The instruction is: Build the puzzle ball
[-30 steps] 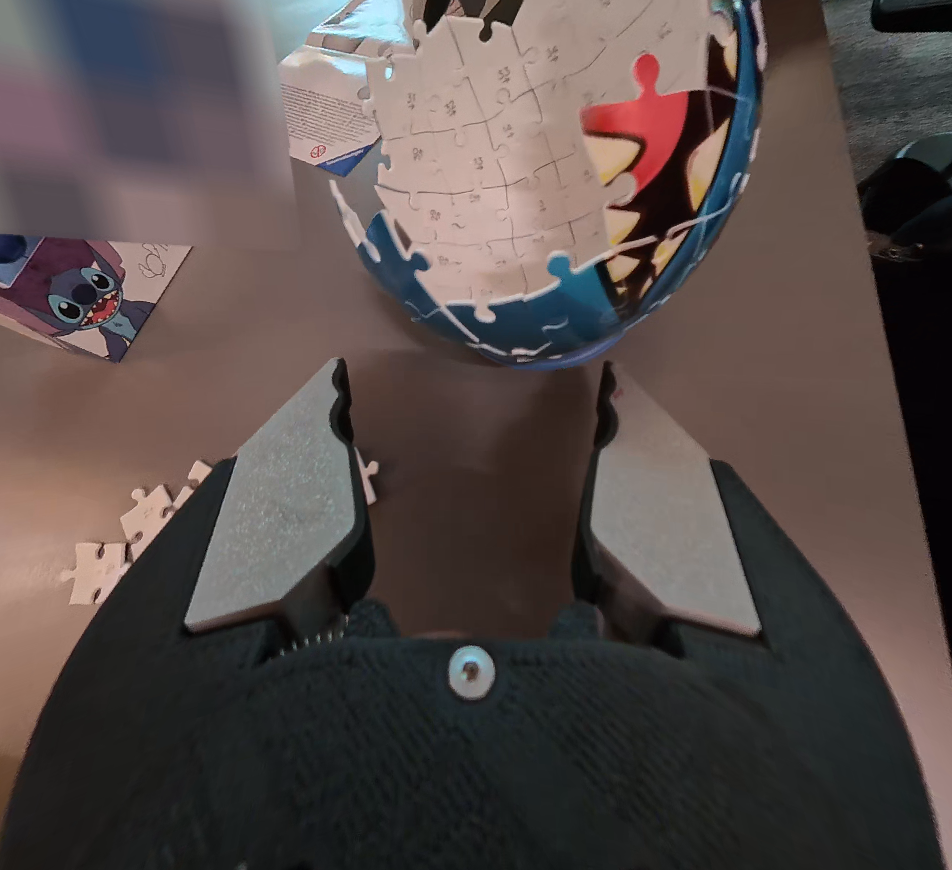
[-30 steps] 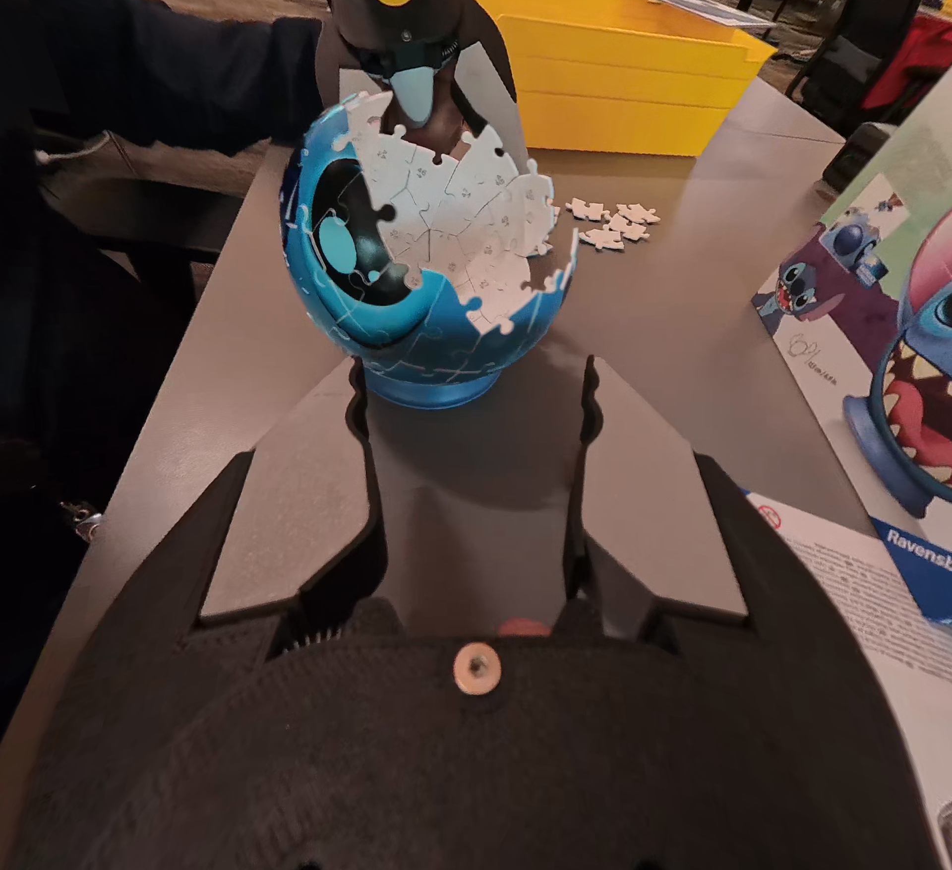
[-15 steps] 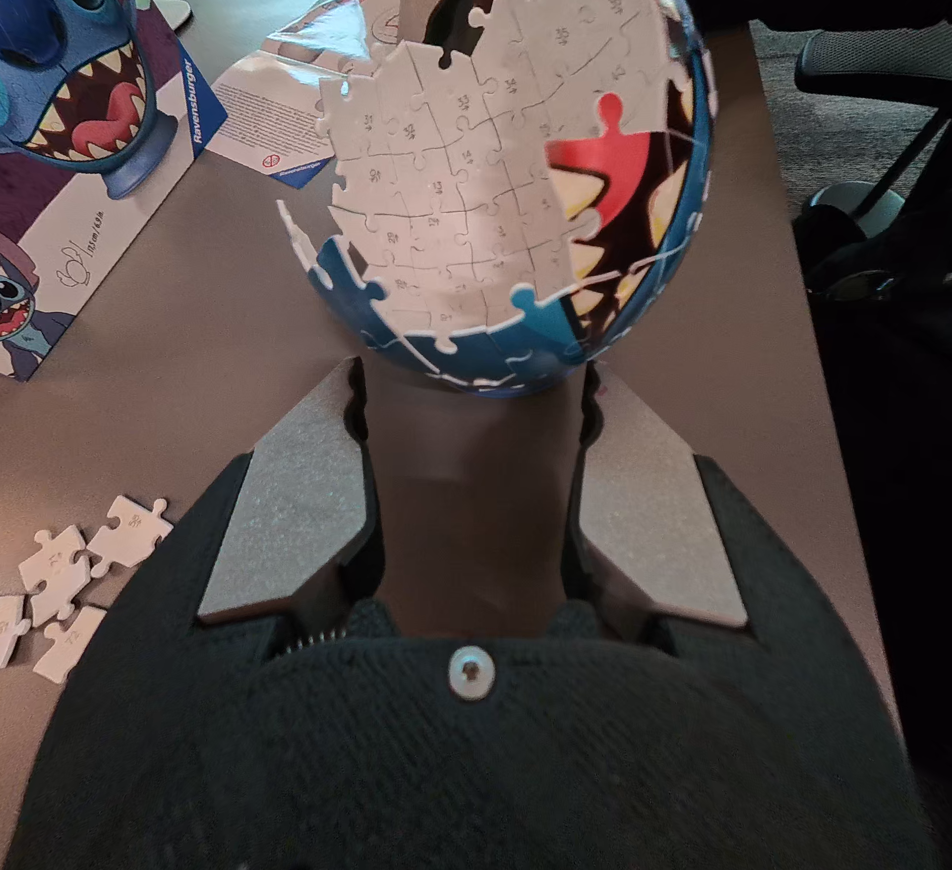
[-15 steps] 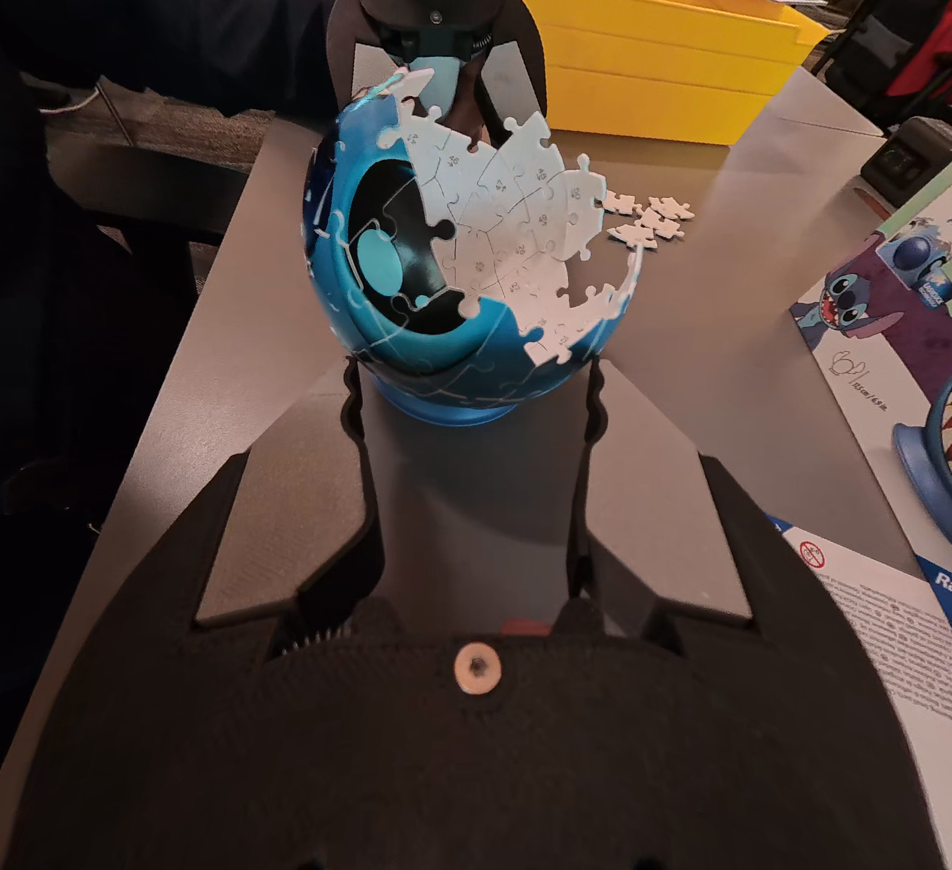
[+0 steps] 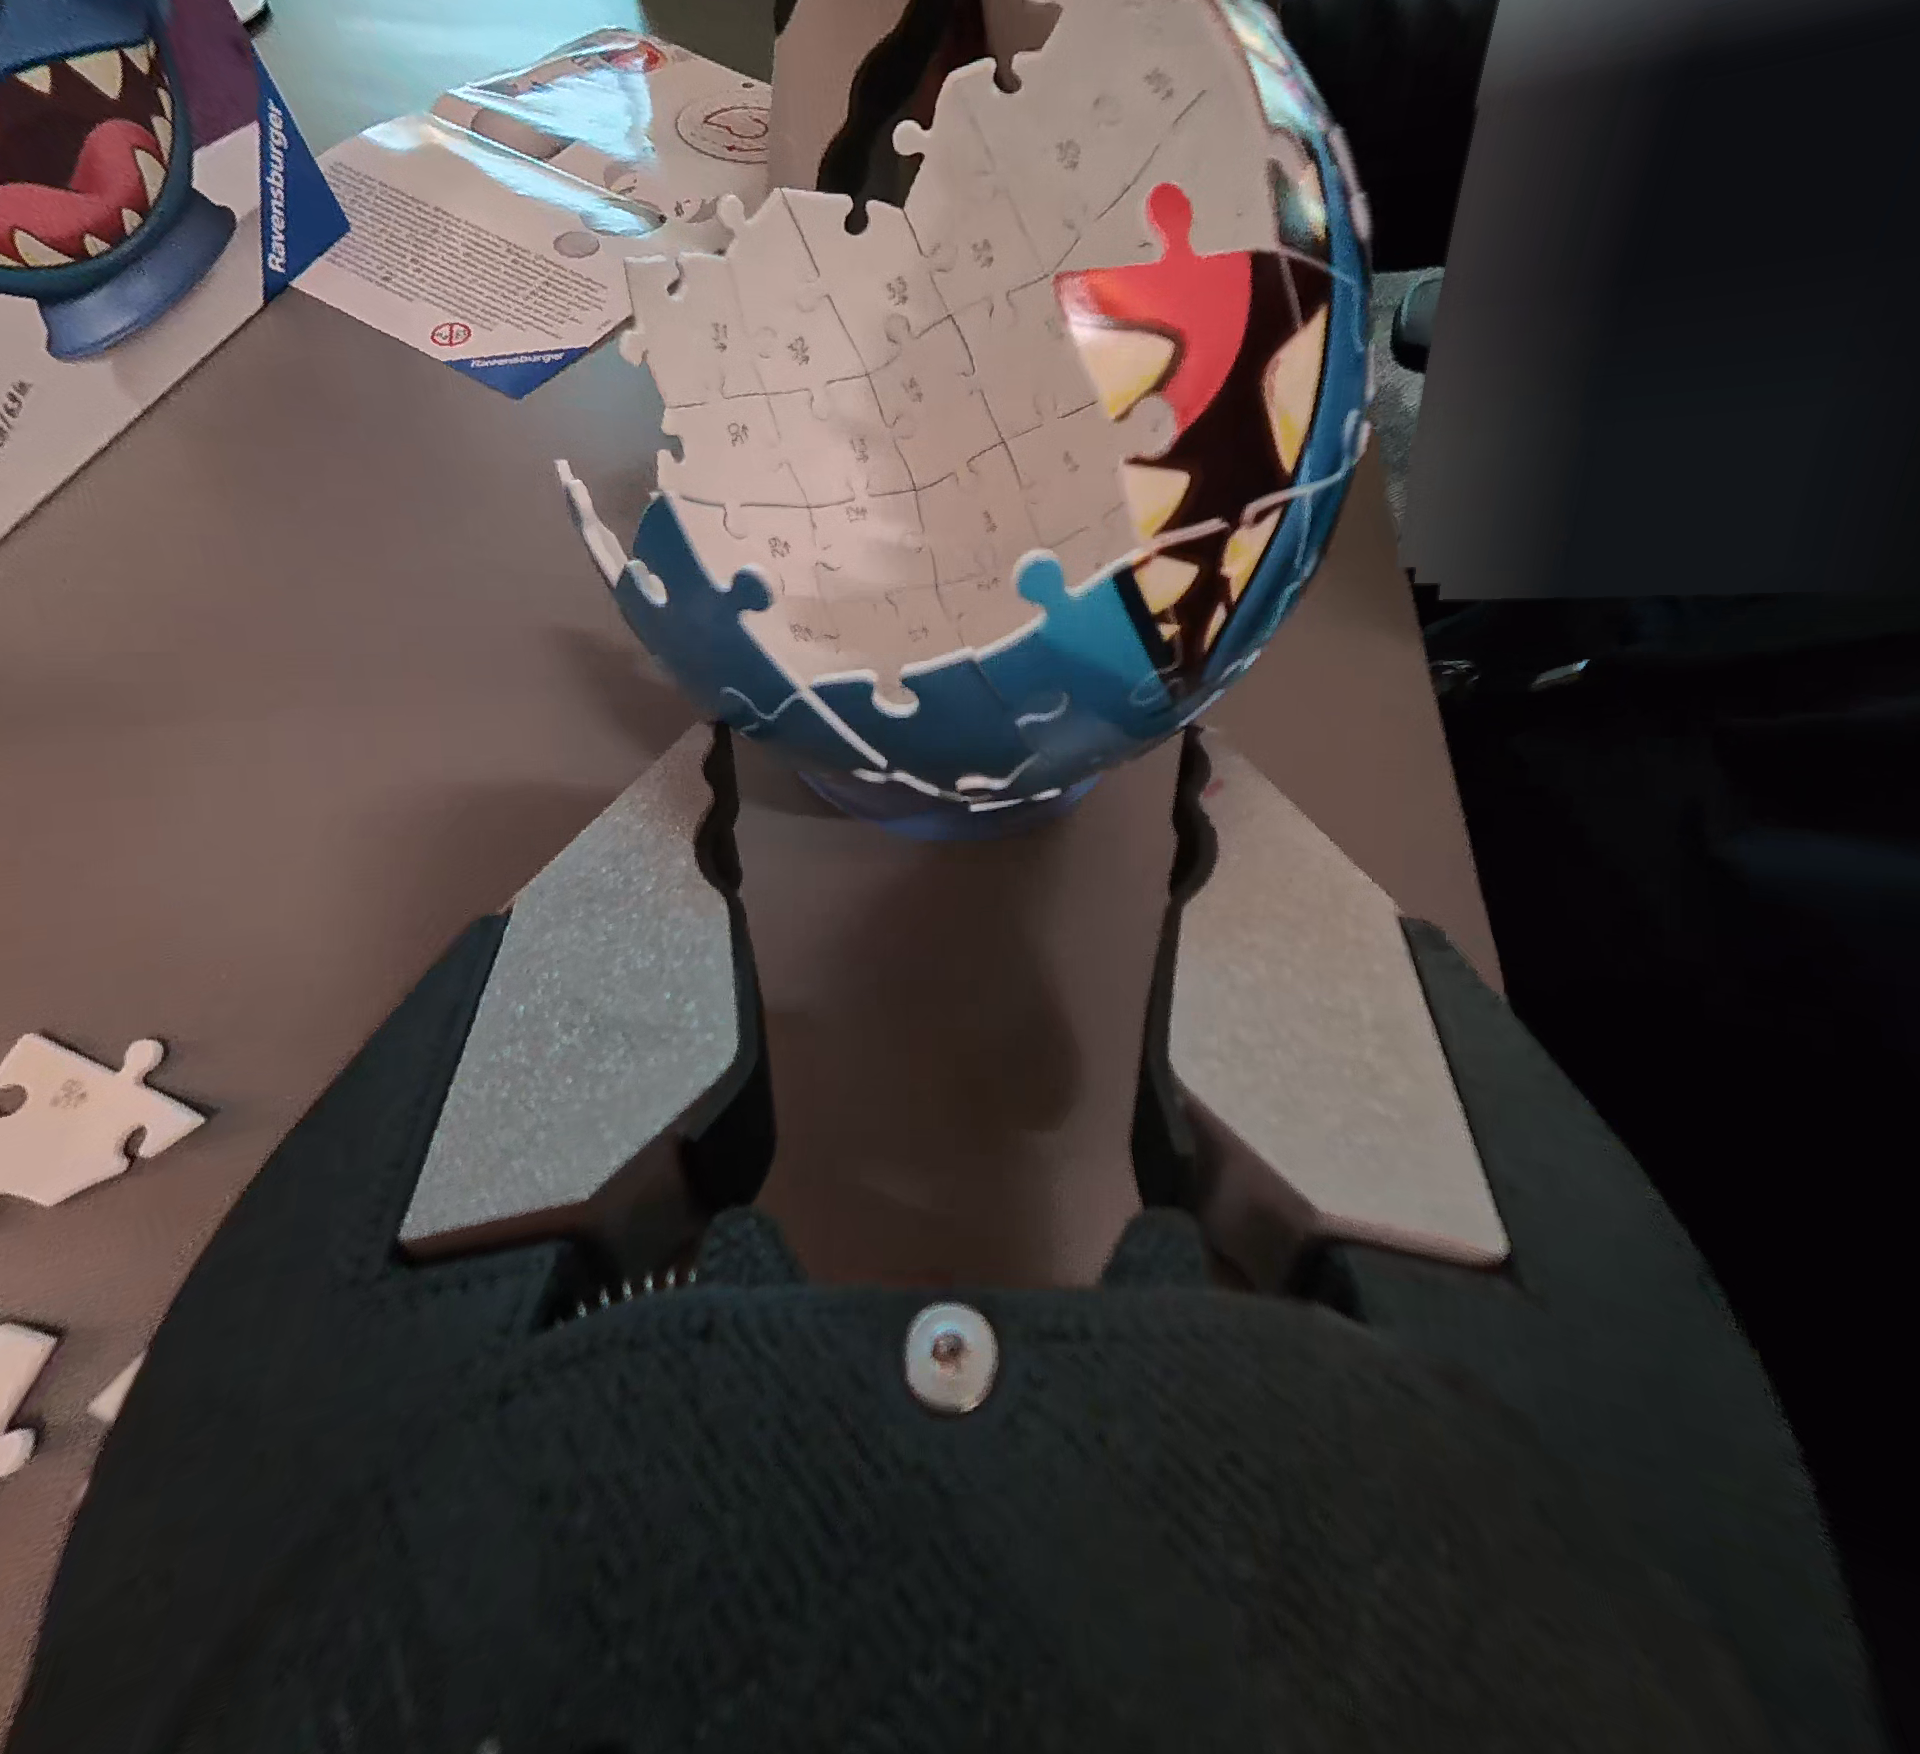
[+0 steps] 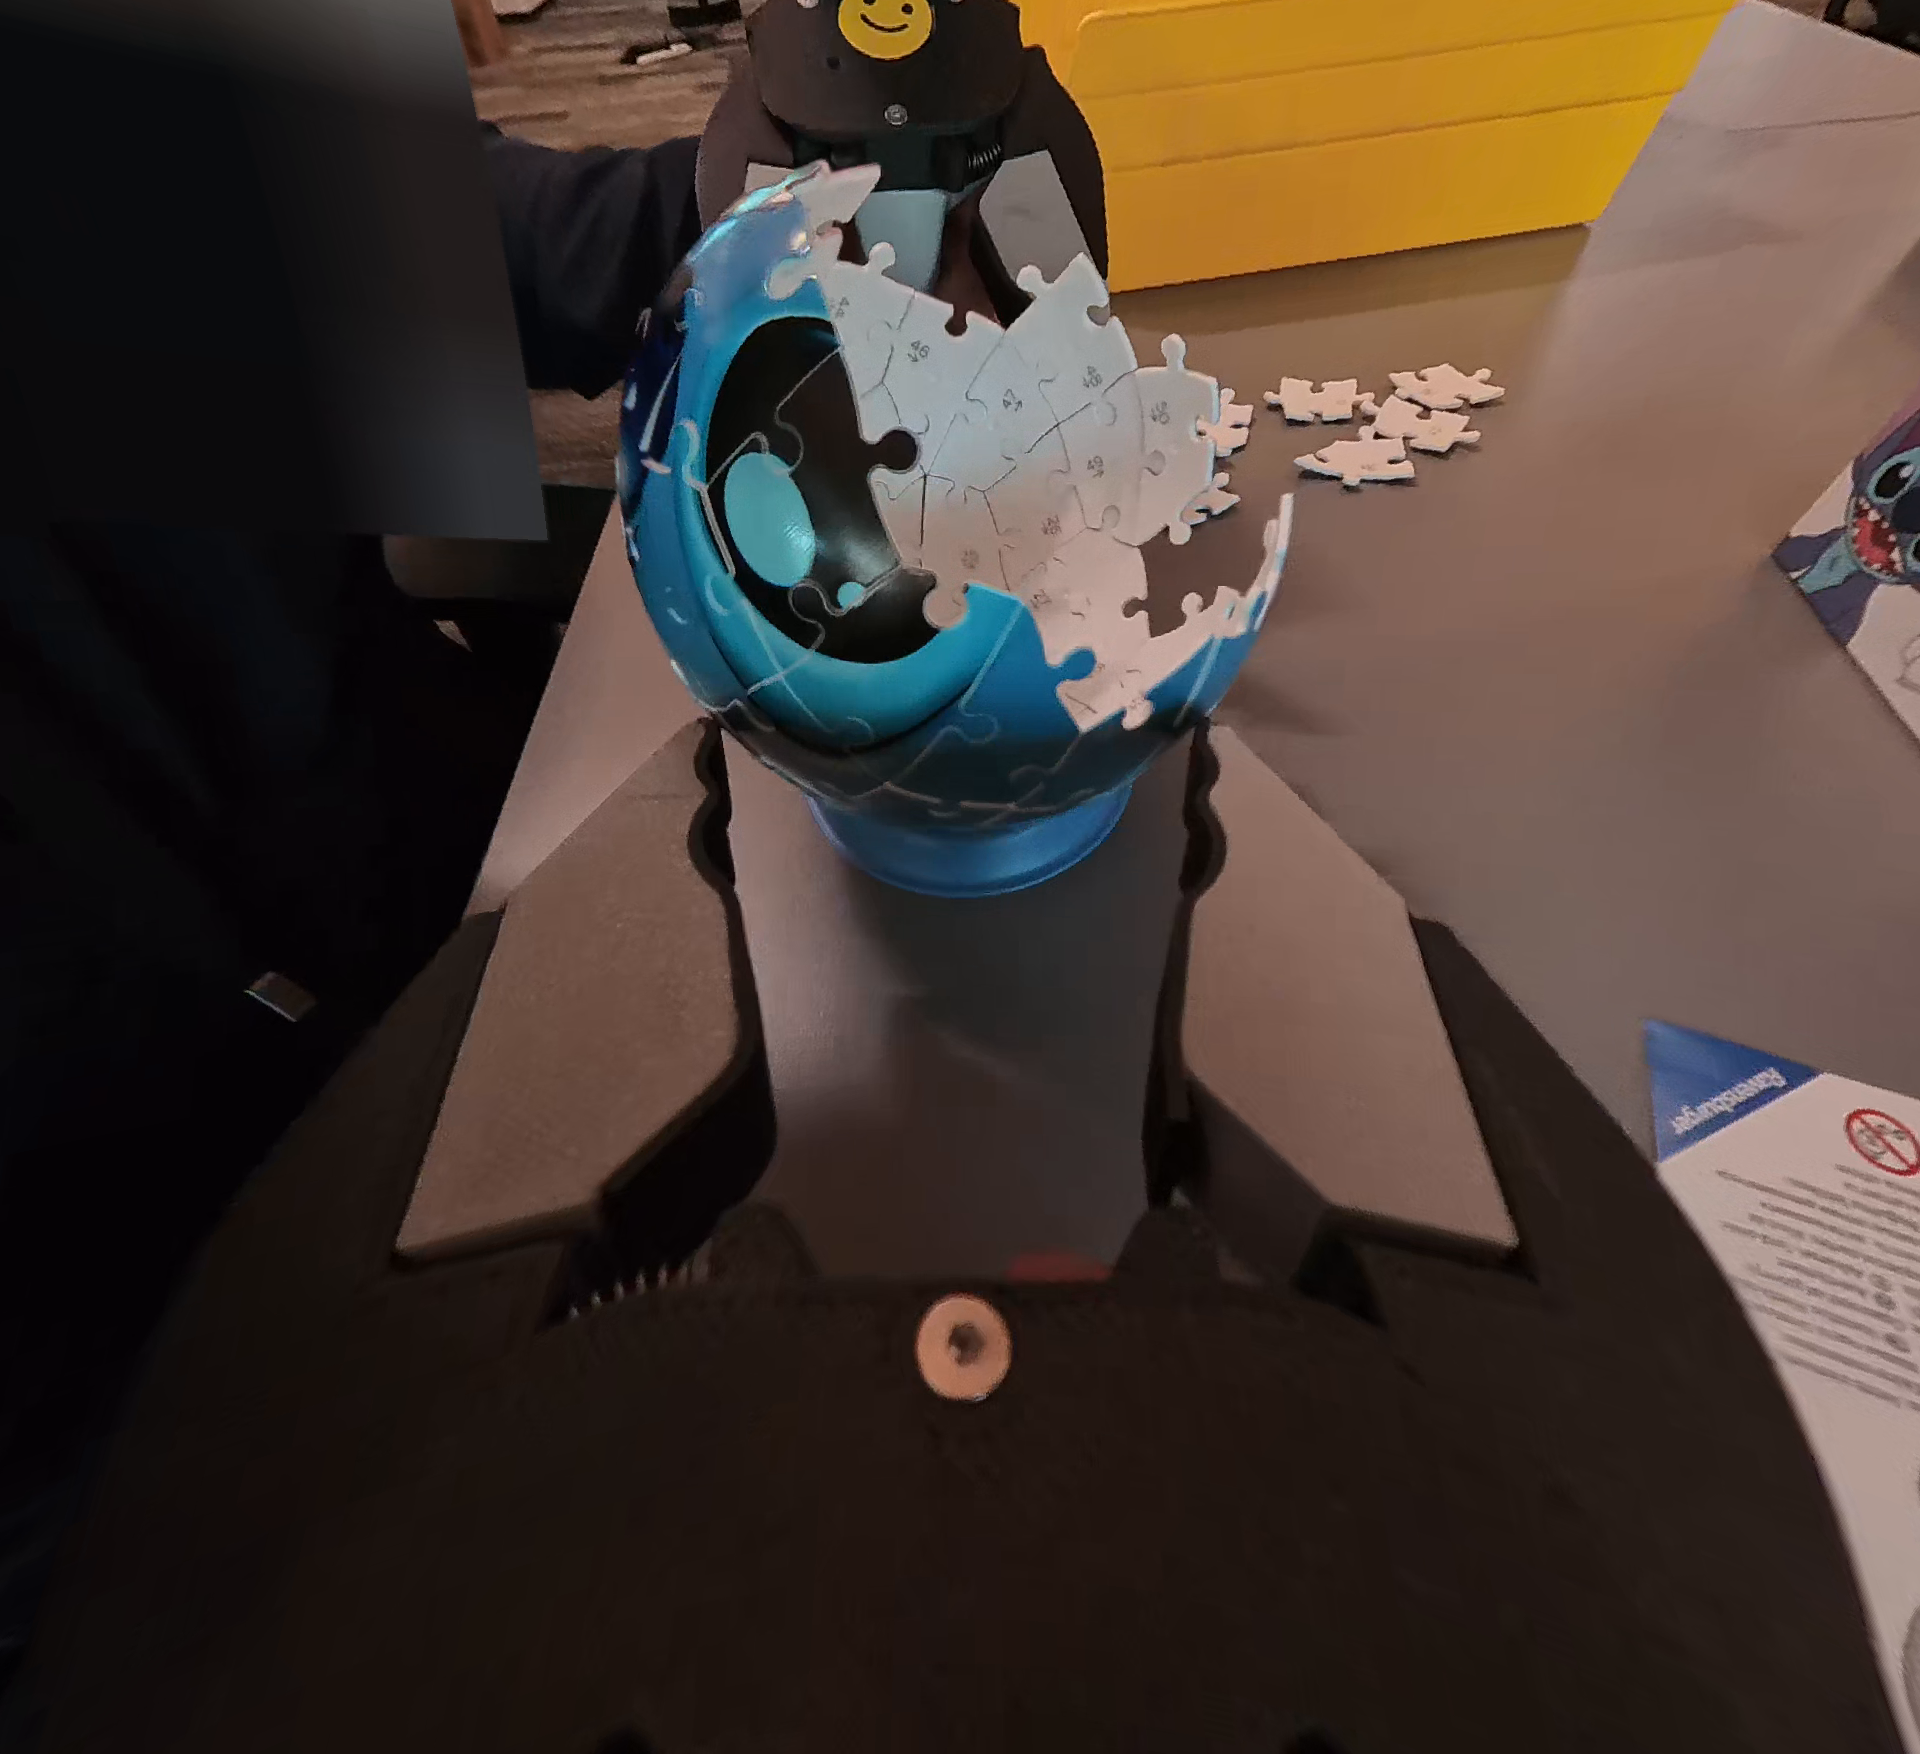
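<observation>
Blue-and-white puzzle ball (image 6: pixel 935 561), roughly half built, sat on its blue stand (image 6: pixel 966 847) on the grey table (image 6: pixel 1507 769). We had the left gripper (image 5: pixel 951 769) and right gripper (image 6: pixel 951 769) on opposite sides of the ball, both spread apart and empty, tips just beside the stand. Loose pieces (image 6: pixel 1382 426) lay beyond the ball. We judged the shell light and fragile, its jagged rim prone to popping apart; best gripped low, near the stand.
</observation>
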Action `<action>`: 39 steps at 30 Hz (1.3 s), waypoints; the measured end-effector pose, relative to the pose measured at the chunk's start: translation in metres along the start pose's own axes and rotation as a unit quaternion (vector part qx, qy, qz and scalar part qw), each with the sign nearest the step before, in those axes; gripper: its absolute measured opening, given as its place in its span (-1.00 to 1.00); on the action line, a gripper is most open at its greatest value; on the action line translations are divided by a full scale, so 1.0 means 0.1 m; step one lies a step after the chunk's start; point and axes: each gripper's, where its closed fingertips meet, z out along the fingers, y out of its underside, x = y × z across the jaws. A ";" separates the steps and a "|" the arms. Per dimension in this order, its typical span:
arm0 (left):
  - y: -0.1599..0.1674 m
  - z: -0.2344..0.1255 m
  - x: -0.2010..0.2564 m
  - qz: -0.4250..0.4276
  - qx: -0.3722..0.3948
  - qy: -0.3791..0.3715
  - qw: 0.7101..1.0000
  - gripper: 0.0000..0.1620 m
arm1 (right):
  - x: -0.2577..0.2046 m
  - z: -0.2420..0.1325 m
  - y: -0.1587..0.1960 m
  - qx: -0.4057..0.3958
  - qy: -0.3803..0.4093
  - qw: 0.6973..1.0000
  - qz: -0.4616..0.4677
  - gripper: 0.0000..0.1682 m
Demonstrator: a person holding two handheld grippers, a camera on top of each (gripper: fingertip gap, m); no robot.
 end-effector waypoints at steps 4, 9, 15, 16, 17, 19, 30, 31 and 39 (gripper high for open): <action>0.01 0.00 0.01 -0.030 -0.002 0.018 0.999 0.06 | 0.01 0.02 0.01 -0.003 -0.012 0.999 0.033 0.02; 0.01 0.01 0.02 -0.055 -0.003 0.030 0.998 0.08 | 0.01 0.02 0.05 -0.013 -0.024 0.997 0.070 0.02; 0.05 0.03 0.02 -0.034 -0.015 0.018 0.999 0.08 | 0.00 0.01 0.06 -0.015 -0.013 0.999 0.048 0.02; 0.05 0.03 0.02 -0.026 -0.014 0.014 0.999 0.08 | 0.00 0.01 0.05 -0.015 -0.009 0.999 0.039 0.02; 0.04 0.03 0.01 -0.019 -0.014 0.010 1.000 0.08 | 0.00 0.00 0.05 -0.014 -0.003 1.000 0.026 0.02; 0.04 0.03 0.01 -0.003 -0.013 -0.001 1.000 0.08 | 0.00 0.00 0.04 -0.014 0.013 1.000 -0.007 0.01; 0.03 0.02 0.01 0.032 -0.007 -0.025 0.999 0.15 | 0.00 0.06 0.10 -0.040 0.056 0.995 -0.072 0.18; 0.04 0.03 0.01 0.034 -0.010 -0.028 0.999 0.15 | 0.03 0.07 0.12 -0.047 0.063 0.994 -0.072 0.21; 0.09 0.08 -0.02 0.037 -0.031 -0.040 0.998 0.24 | 0.02 0.18 0.14 -0.064 0.064 0.993 -0.079 0.32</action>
